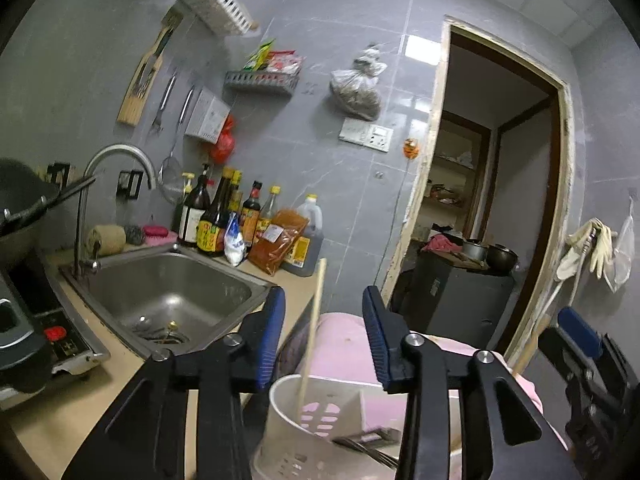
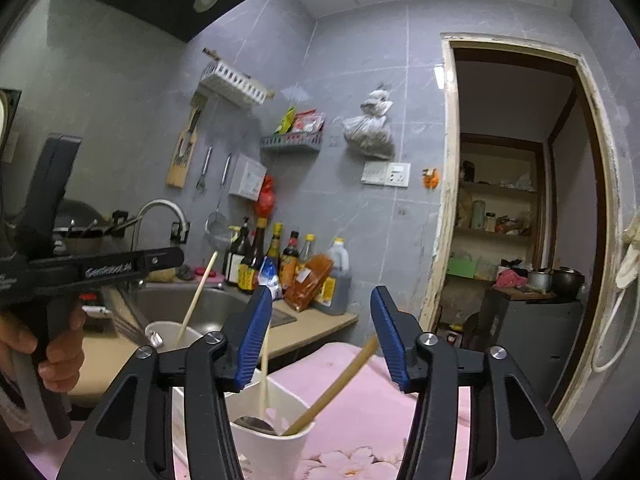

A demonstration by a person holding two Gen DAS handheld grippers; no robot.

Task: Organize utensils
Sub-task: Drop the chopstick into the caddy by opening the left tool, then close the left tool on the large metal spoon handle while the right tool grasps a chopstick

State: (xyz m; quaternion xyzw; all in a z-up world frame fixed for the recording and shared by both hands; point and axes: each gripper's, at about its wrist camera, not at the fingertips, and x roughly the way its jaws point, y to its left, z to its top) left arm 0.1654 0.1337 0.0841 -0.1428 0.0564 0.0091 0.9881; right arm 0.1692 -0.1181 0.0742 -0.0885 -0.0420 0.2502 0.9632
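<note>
chopstick [image 1: 314, 320] in white holder [image 1: 292, 412]: light, stiff, slippery | grab near top | left gripper [image 1: 324, 340] let go | right gripper [image 2: 320, 336] let go

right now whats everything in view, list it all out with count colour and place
utensil holder: one, white, on the pink cloth below the jaws
chopsticks: pale wood, standing in the holder; three sticks show in the right wrist view
pink cloth: one, floral, under the holder
sink: one, steel, set in the beige counter
faucet: one, silver, behind the sink
sauce bottles: several, dark, right of the sink
wall racks: two, one white and one grey, on the grey tiles
doorway: one, right side
left gripper: black, blue pads, jaws open, nothing pressed
right gripper: same, jaws open
hand: one, holding the left gripper's handle
</note>
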